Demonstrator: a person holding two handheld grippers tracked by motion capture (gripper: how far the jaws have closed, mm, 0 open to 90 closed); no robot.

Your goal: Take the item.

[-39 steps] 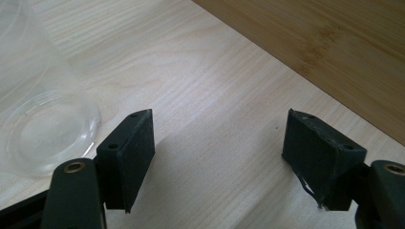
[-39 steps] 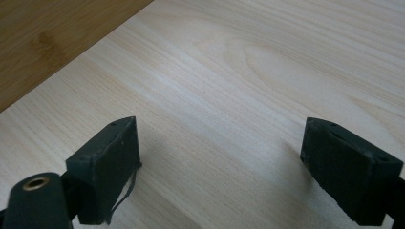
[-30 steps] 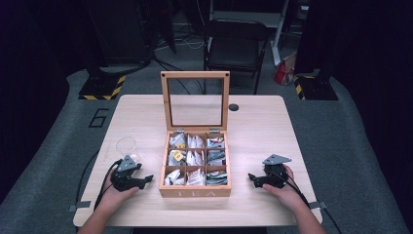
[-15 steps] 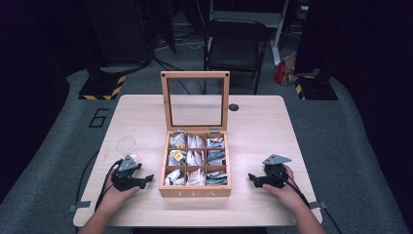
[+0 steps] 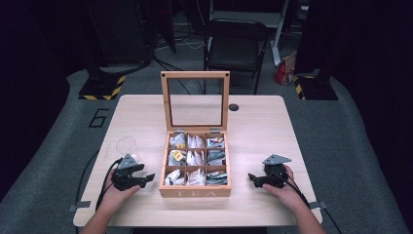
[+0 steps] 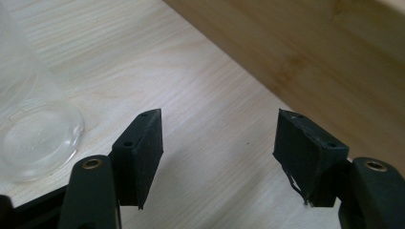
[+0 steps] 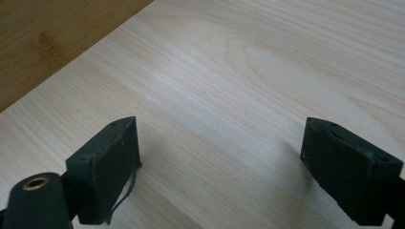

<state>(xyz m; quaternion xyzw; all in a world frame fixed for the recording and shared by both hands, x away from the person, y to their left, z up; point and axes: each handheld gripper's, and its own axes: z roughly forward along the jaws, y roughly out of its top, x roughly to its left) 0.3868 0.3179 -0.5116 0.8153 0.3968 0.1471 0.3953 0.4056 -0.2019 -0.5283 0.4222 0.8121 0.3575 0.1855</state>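
Dark floor and black stands surround one pale wooden table, with one black folding chair behind its far edge. One wooden tea box sits near the table's front middle, its front wall lettered TEA and facing the person. Its glass-paned lid stands upright at the far side, hinged along the back. Inside are nine compartments, three rows of three, each holding tea bags; their number cannot be counted. One clear glass stands left of the box, just beyond the left gripper. One small dark round spot lies on the table right of the lid.

Two grippers rest low on the table, one each side of the box and apart from it, both pointing inward toward it. The left gripper's jaws are spread wide with nothing between them, the glass base at their left. The right gripper is likewise wide and empty over bare wood.
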